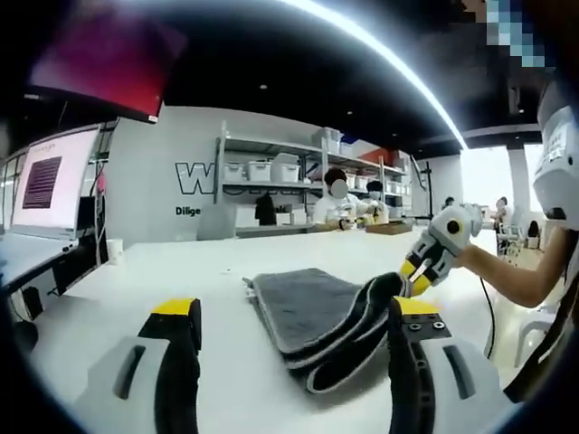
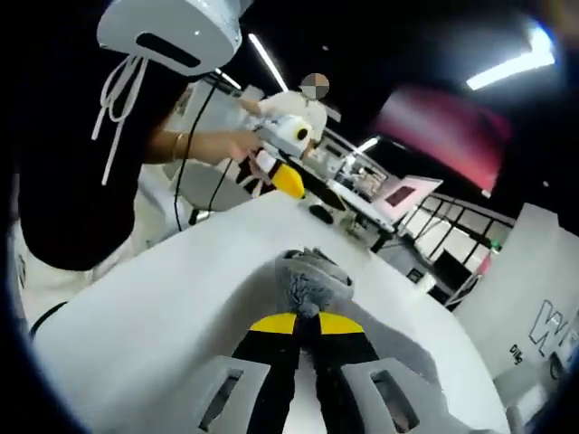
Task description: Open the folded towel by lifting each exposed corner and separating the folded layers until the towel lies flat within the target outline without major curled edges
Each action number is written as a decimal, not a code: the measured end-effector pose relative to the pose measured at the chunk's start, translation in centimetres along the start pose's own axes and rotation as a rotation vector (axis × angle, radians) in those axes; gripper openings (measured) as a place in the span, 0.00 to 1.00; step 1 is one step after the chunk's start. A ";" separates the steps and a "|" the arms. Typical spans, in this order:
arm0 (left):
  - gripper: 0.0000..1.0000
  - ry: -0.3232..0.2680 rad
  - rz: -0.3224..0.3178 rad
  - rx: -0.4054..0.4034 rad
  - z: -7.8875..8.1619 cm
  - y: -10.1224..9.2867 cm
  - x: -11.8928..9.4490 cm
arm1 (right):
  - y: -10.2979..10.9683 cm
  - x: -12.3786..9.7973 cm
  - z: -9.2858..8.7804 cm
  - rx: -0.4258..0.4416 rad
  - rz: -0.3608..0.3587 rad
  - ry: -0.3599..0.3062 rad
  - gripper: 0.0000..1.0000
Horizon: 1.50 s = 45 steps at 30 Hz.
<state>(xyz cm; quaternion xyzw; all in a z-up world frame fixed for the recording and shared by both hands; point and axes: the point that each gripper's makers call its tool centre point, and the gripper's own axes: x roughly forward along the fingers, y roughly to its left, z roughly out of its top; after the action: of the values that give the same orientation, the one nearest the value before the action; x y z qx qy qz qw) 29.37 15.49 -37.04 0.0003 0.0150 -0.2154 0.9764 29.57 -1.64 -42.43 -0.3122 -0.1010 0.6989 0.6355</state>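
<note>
A dark grey folded towel (image 1: 303, 303) lies on the white table (image 1: 154, 276), just beyond my left gripper (image 1: 294, 312), whose yellow-tipped jaws stand wide apart with nothing between them. The towel's near right corner is lifted and curls up into my right gripper (image 1: 412, 276), which comes in from the right, held by a hand. In the right gripper view my right gripper (image 2: 306, 318) is shut on a bunched fold of the towel (image 2: 312, 276), raised off the table. Farther back, a hand holds the left gripper (image 2: 288, 179) above the table.
A lit screen (image 1: 50, 181) and a paper cup (image 1: 115, 249) stand at the table's left side. Shelves with boxes (image 1: 271, 172) and seated people are behind the table. The person's dark-clothed body (image 2: 81, 136) stands at the table edge.
</note>
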 end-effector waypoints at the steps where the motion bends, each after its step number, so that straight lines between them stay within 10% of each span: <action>1: 0.83 0.002 -0.002 0.001 0.0 -0.1 0.1 | 0.2 -0.1 -0.1 0.005 0.006 0.000 0.00; 29: 0.79 0.107 0.016 -0.033 -5.0 -0.5 0.6 | 3.4 -2.3 -3.1 0.106 -0.026 0.116 0.01; 45: 0.45 0.158 -0.018 -0.117 -7.3 -2.3 1.7 | 3.7 -2.6 -3.0 0.172 -0.080 0.121 0.03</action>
<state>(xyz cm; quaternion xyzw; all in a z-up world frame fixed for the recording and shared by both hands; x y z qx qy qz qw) 29.73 12.76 -44.40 -0.0398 0.1044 -0.2223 0.9685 28.26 -5.54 -45.97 -0.2941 -0.0144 0.6589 0.6922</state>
